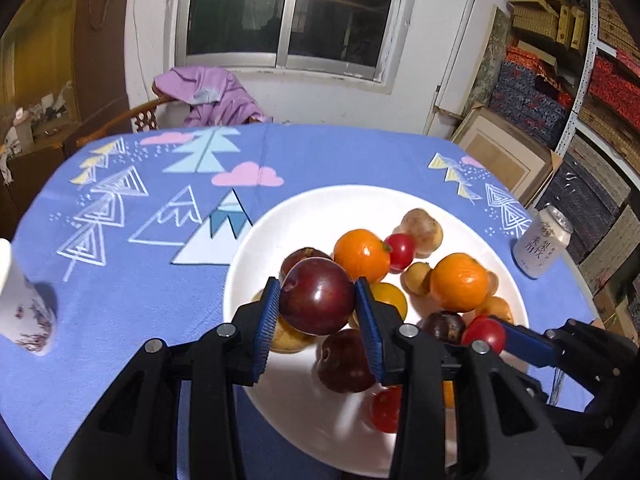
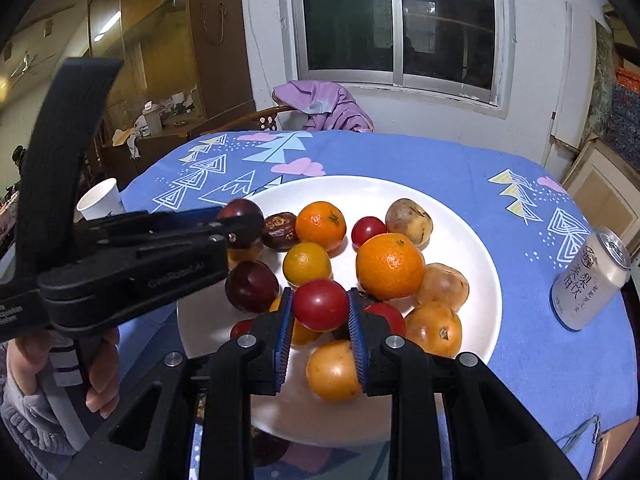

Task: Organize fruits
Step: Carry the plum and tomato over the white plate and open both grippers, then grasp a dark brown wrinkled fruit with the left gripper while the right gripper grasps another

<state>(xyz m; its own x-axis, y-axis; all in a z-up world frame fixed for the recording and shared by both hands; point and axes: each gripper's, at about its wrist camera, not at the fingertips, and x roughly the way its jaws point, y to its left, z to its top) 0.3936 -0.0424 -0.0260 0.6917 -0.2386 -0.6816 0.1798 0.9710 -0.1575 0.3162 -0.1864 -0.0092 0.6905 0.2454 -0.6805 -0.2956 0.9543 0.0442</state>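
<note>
Tablecloth (image 1: 320, 152): blue, printed with white triangular trees and pink clouds. Plate (image 2: 472, 240): plain white. Gripper pads (image 1: 268, 320): blue.

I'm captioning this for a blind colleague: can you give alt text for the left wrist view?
The left gripper clamps a dark red plum above a white plate piled with oranges, tomatoes and brown fruit. The plate sits on a blue patterned tablecloth, a drink can at its right.

Drink can (image 2: 590, 278): Chinese characters, unclear. Left gripper (image 2: 240, 220) body: faint embossed lettering, not legible.
</note>
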